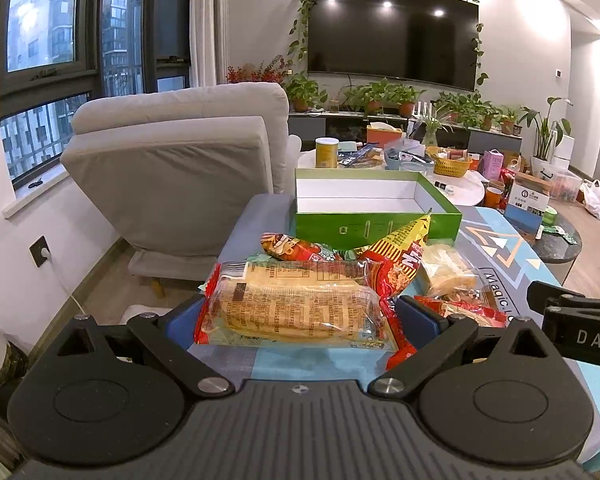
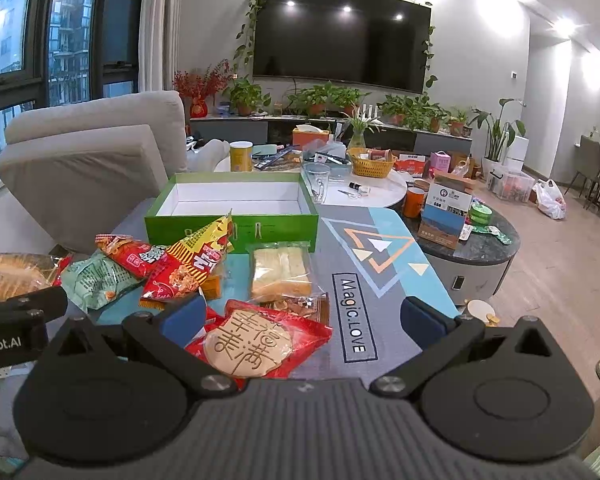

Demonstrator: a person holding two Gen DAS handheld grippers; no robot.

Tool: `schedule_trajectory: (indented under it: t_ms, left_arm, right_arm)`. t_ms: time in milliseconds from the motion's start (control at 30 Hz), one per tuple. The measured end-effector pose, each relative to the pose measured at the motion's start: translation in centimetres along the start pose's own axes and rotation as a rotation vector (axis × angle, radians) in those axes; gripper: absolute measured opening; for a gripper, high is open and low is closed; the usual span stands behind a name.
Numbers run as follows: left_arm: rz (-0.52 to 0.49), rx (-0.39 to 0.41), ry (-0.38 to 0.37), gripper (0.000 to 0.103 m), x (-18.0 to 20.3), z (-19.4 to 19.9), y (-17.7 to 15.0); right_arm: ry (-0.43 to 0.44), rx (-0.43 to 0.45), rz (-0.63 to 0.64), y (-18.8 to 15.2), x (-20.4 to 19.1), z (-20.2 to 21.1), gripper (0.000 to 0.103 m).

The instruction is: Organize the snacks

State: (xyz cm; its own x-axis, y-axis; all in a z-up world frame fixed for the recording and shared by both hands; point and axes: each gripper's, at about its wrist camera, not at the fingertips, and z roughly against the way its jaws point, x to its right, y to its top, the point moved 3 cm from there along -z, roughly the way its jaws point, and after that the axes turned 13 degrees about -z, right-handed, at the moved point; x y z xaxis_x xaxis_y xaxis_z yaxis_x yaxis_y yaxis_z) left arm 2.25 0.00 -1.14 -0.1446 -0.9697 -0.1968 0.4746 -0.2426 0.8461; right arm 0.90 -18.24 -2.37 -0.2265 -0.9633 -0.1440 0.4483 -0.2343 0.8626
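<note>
An open green box (image 1: pixel 374 229) with a white, empty inside stands at the back of the mat; it also shows in the right wrist view (image 2: pixel 236 227). Snack packs lie in front of it. My left gripper (image 1: pixel 300 314) is open with its fingers on either side of a clear bread pack (image 1: pixel 296 306), which looks lifted off the mat. My right gripper (image 2: pixel 302 316) is open above a red pack with a round cookie (image 2: pixel 247 344). A sliced-bread pack (image 2: pixel 280 268), a red-yellow chip bag (image 2: pixel 188 264) and a green pack (image 2: pixel 96 282) lie between.
A grey sofa (image 1: pixel 172 168) stands left of the table. Behind the box a round white table (image 2: pixel 376 192) holds a glass (image 2: pixel 317 182), a yellow basket (image 2: pixel 370 166) and a yellow can (image 2: pixel 241 156). A dark round side table (image 2: pixel 472 244) with boxes is at the right.
</note>
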Motion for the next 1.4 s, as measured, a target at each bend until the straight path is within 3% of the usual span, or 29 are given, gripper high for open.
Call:
schedule_trajectory:
  t_ms: [1400]
  left_arm:
    - [-0.013,-0.013,-0.025,0.099,0.54,-0.41,-0.36]
  right_arm:
    - [-0.009,-0.016,0.021,-0.44,0.19,-0.43,0.075]
